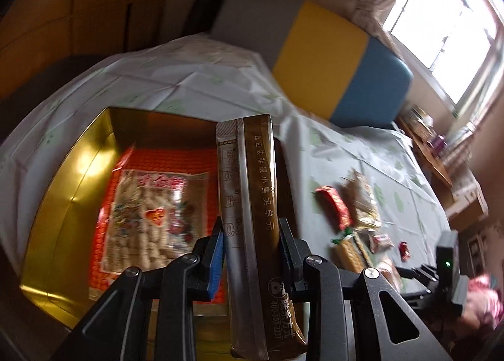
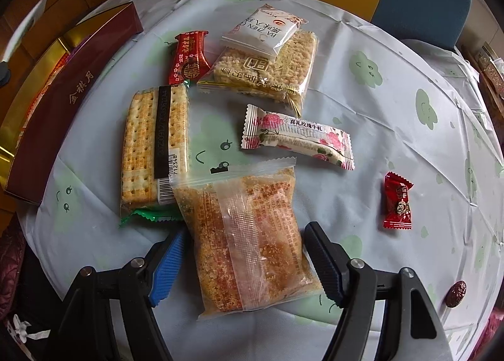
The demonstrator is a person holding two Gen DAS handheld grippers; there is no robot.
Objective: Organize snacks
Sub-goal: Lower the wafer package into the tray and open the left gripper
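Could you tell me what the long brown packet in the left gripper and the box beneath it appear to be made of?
Brown packet: probably foil-laminated plastic film, glossy, with a crimped silver seam along it. Box: likely card lined with gold foil, or perhaps tin; its inner walls mirror the light.

Left gripper (image 1: 252, 235) and right gripper (image 2: 244, 261): black linkage arms, silver pivot screws, one blue ribbed pad, one black.

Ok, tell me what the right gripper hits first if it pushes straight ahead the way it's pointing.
Probably the clear packet of orange crumbly snack, lying on the pale tablecloth between the open right gripper's fingers; depth is unclear.
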